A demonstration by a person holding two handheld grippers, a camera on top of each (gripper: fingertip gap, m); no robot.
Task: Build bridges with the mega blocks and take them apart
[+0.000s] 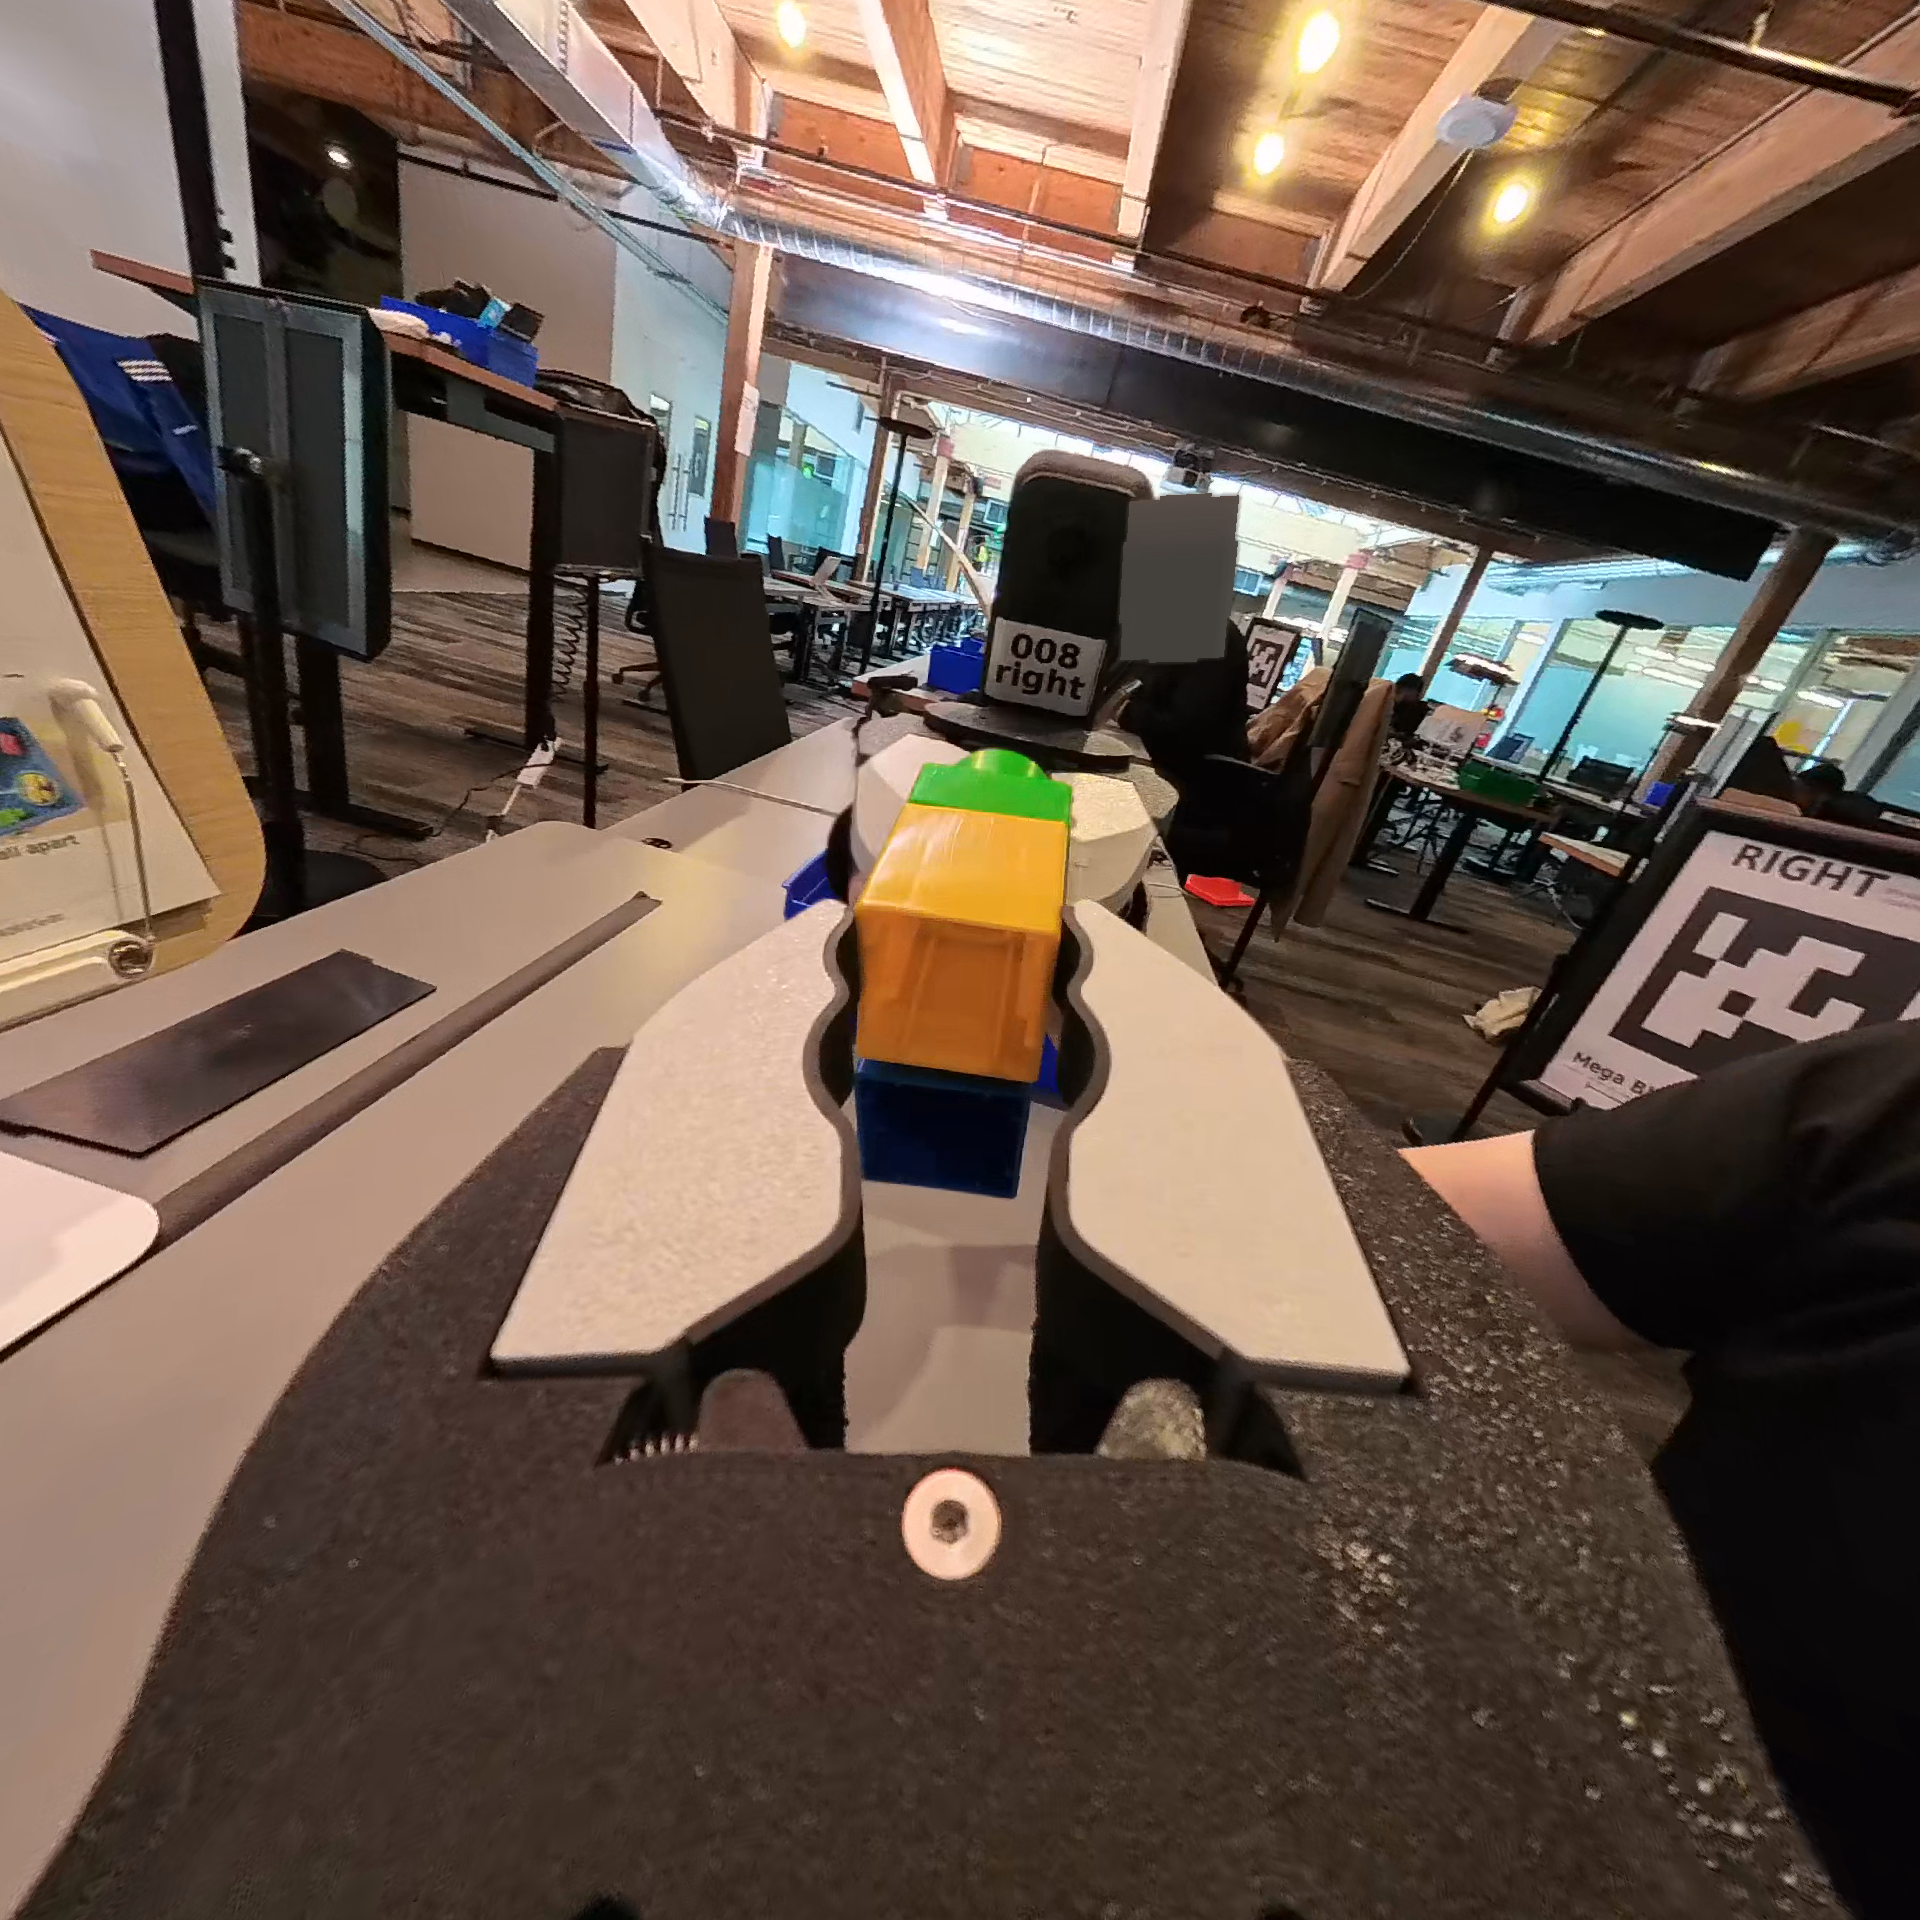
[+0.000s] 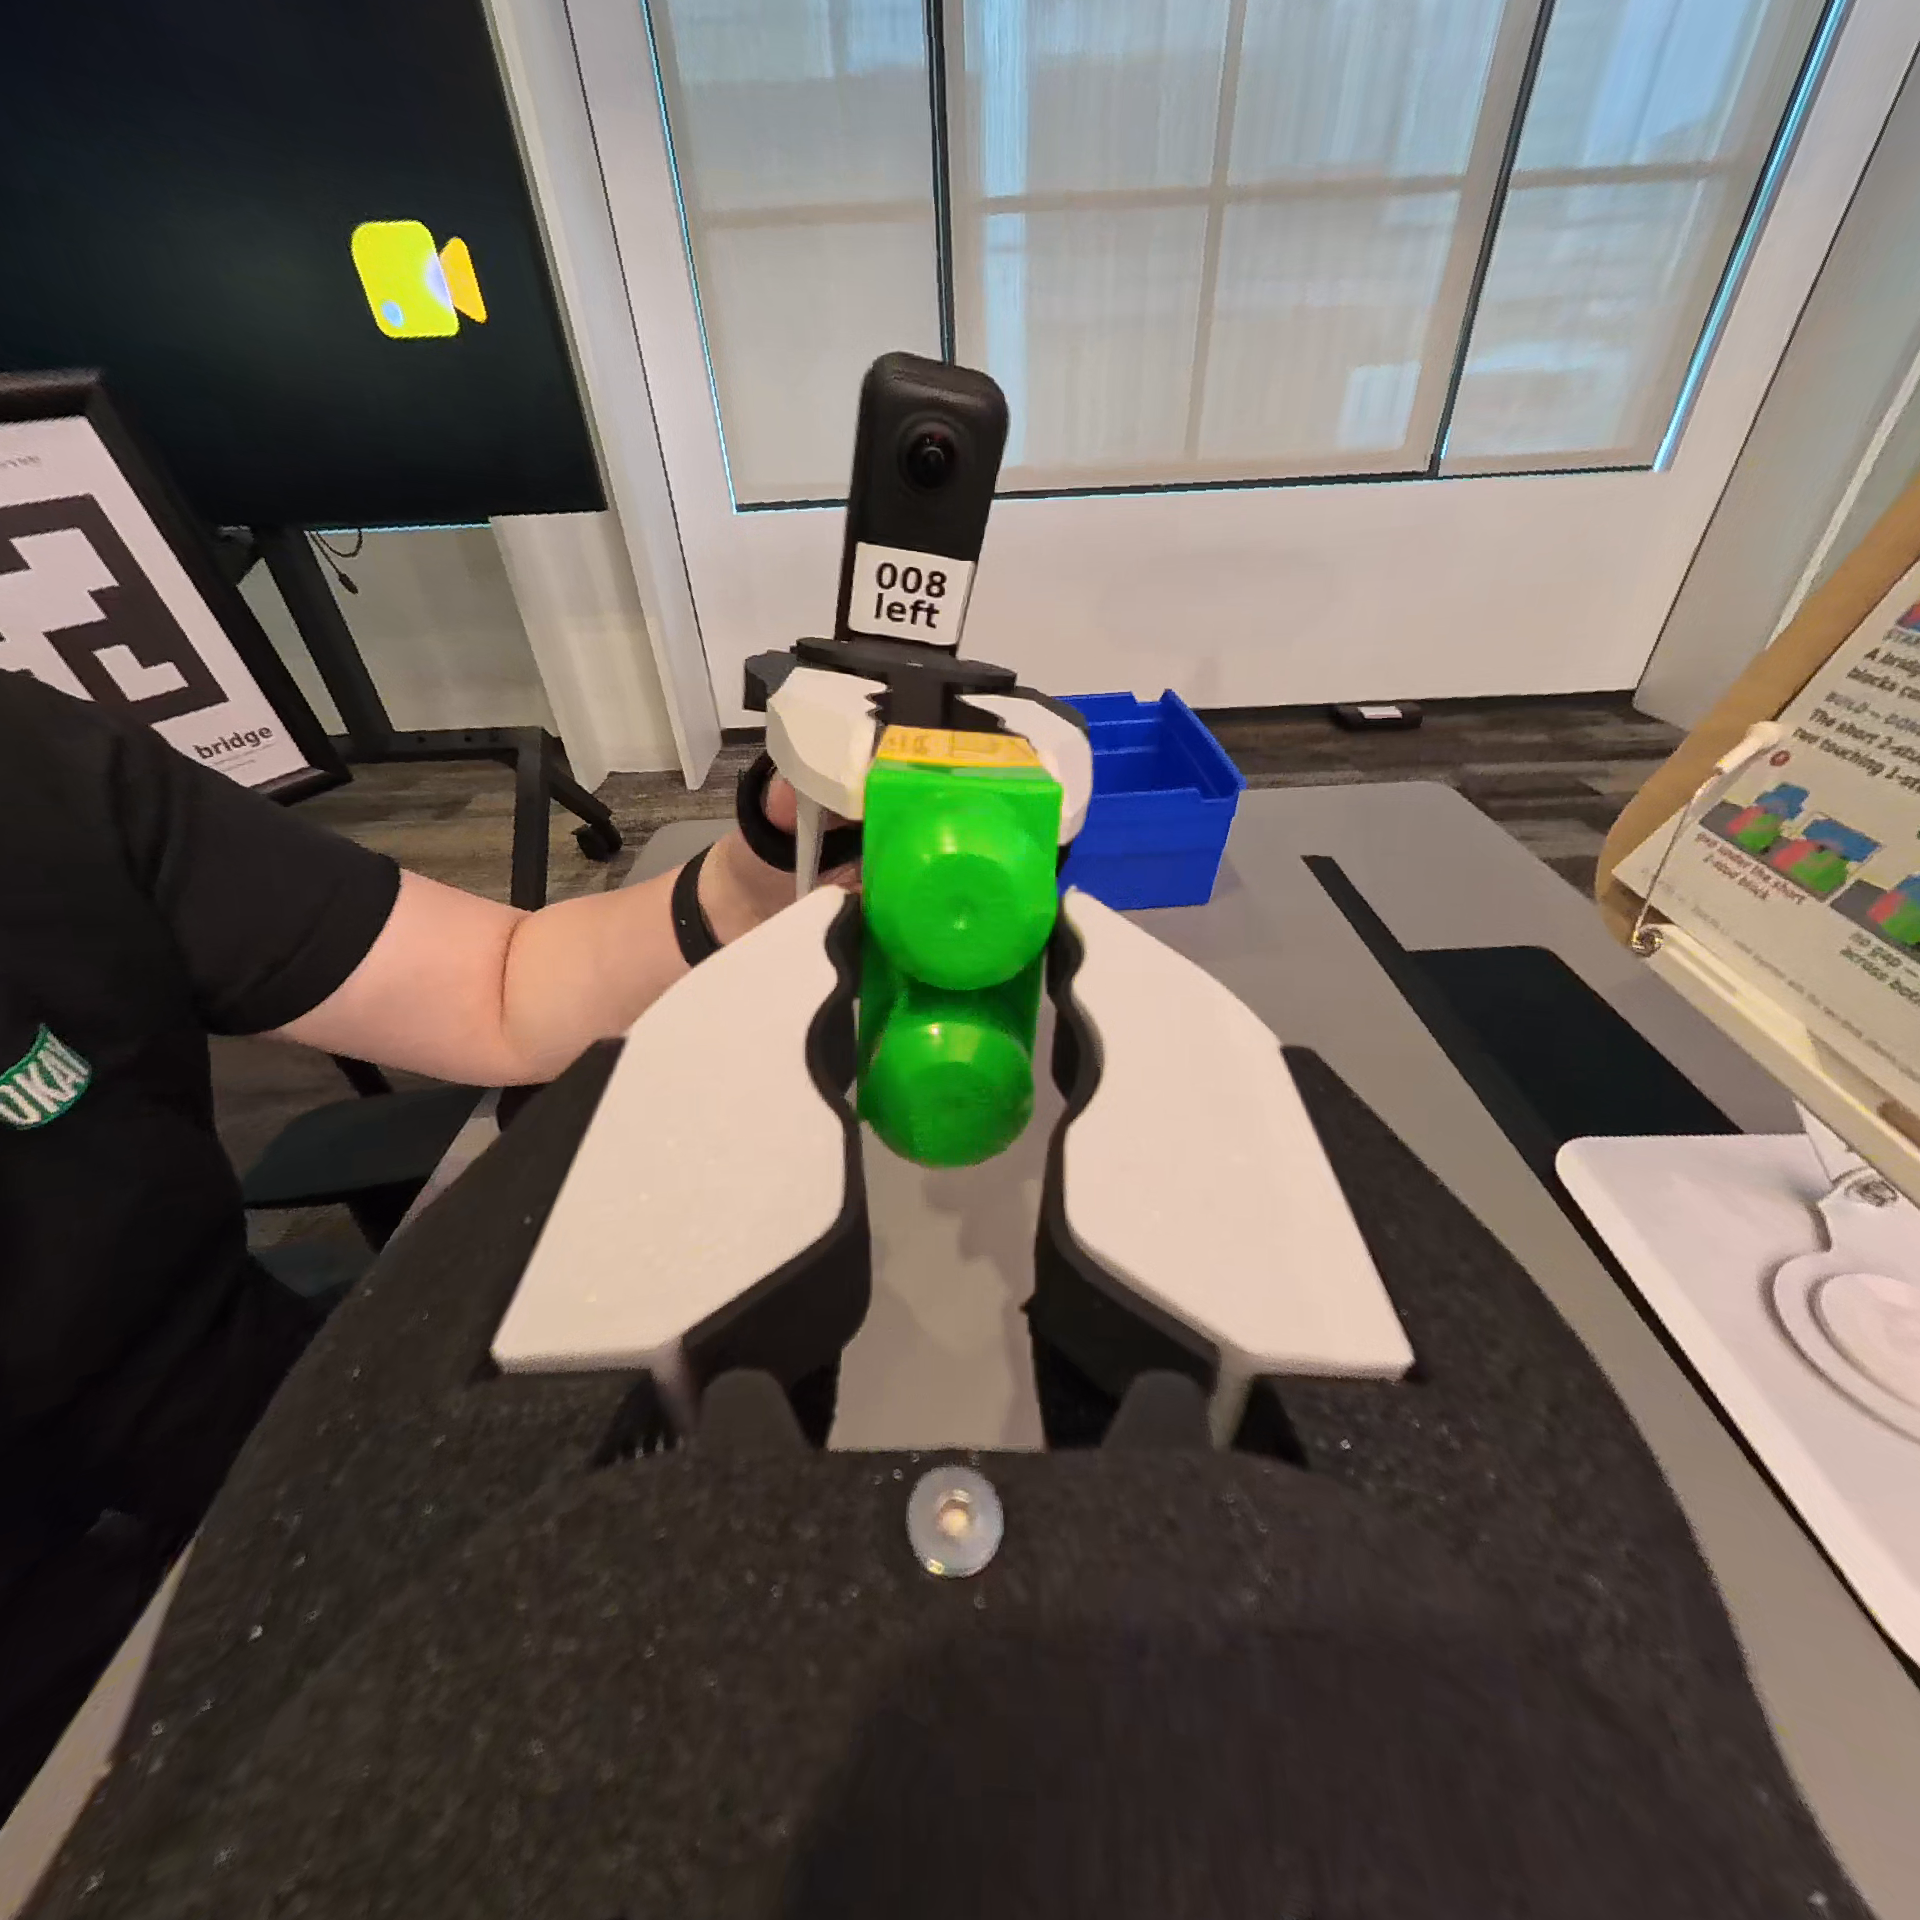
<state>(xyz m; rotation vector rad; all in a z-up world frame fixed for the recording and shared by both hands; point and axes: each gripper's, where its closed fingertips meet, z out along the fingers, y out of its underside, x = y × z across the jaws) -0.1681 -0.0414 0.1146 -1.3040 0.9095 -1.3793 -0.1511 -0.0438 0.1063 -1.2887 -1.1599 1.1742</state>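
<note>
Blocks are being held in mid-air above the grey bench [image 2: 1351, 831], between two facing grippers. Left gripper [image 1: 956, 982] is clamping the orange block [image 1: 956, 966], a blue block [image 1: 940, 1138] below it; right gripper [image 2: 951, 997] is clamping the green block [image 2: 951, 966]. Judging by this, they are joined, so pulling straight apart without twisting should separate them cleanly.

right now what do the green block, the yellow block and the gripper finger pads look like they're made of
Green block: likely hard moulded plastic, glossy, with sheen on its round studs.
Yellow block: seemingly the same plastic, smooth, with light streaks and moulded ribs on its face.
Finger pads: pale grey, matte, fine-grained faces over black wavy edges; possibly printed plastic, though the look leaves it open.
</note>
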